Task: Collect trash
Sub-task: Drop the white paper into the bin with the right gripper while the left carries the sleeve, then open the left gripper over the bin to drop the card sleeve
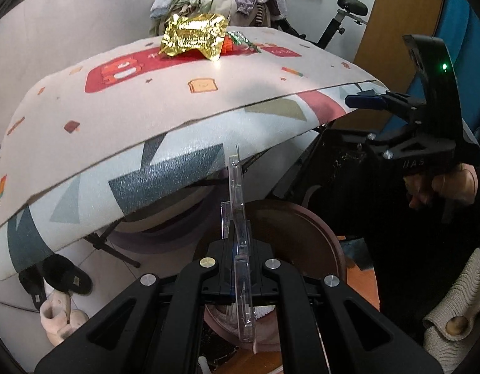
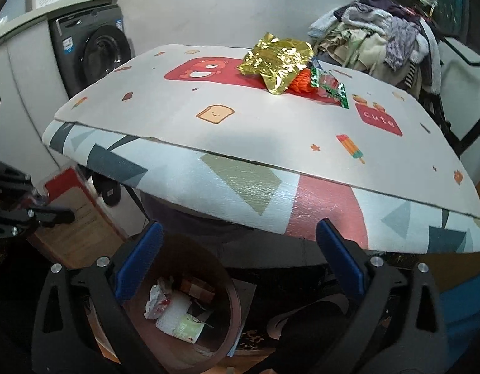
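Only in right wrist view: trash bin (image 2: pixel 230 305) contents, washing machine (image 2: pixel 93 53).

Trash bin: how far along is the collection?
Done: the brown bin under the table already holds crumpled paper and a carton. In hand: the left gripper is shut on a clear plastic package, held above the bin. Left: the gold foil wrapper, an orange item and a red-green wrapper lie on the mat-covered table. The right gripper is open, empty.
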Demonstrator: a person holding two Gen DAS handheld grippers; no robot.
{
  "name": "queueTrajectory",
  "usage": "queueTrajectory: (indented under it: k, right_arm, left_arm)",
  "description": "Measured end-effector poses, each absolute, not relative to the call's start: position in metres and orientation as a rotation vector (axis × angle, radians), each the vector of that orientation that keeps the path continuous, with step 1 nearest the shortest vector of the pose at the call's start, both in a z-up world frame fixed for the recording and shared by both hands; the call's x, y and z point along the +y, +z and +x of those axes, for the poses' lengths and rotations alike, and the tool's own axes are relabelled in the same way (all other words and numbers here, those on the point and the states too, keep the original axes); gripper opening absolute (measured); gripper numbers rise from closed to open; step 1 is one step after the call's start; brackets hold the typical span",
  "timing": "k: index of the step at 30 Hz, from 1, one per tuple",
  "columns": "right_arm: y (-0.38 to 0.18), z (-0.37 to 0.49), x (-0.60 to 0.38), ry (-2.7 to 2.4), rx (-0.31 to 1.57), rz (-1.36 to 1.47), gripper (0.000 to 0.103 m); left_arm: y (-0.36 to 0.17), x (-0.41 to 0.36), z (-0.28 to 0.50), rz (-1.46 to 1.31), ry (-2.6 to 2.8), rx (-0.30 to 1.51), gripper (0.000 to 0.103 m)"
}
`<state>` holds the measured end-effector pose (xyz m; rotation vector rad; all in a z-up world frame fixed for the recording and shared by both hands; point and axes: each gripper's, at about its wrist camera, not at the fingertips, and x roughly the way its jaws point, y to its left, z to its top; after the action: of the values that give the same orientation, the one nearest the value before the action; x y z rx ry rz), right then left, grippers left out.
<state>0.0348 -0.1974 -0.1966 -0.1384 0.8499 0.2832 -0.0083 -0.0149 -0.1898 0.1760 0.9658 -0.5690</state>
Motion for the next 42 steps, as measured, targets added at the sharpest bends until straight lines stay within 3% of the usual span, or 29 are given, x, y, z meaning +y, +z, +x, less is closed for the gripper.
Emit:
queueTrajectory:
  k: [6, 7, 10, 15, 22, 42]
  right_arm:
    - [-0.196, 0.036, -0.206, 0.267, 0.851, -0.091, 0.097]
    - [-0.196, 0.037, -0.207, 0.266, 0.851, -0.089, 0.097]
    - [-0.196, 0.036, -0.208, 0.265, 0.852, -0.084, 0.097]
    - [-0.195, 0.037, -0.208, 0.26, 0.853, -0.081, 0.097]
    - [-0.194, 0.037, -0.208, 0.262, 0.851, -0.085, 0.097]
    - [-0.175, 0.068, -0.235, 0.223, 0.812, 0.022, 0.097]
  left_arm:
    - [-0.191, -0.02, -0.01, 0.194, -0.586, 0.969, 0.006]
    - [-0.191, -0.021, -0.011, 0.201, -0.59, 0.966, 0.015]
    - [-0.186, -0.022, -0.015, 0.214, -0.582, 0.929, 0.069]
    - [-0.175, -0.014, -0.016, 0.193, -0.512, 0.868, 0.088]
    - [-0.157, 0.021, -0.003, 0.037, -0.409, 0.812, 0.097]
    - [-0.094, 0.072, 0.065, -0.003, -0.263, 0.65, 0.097]
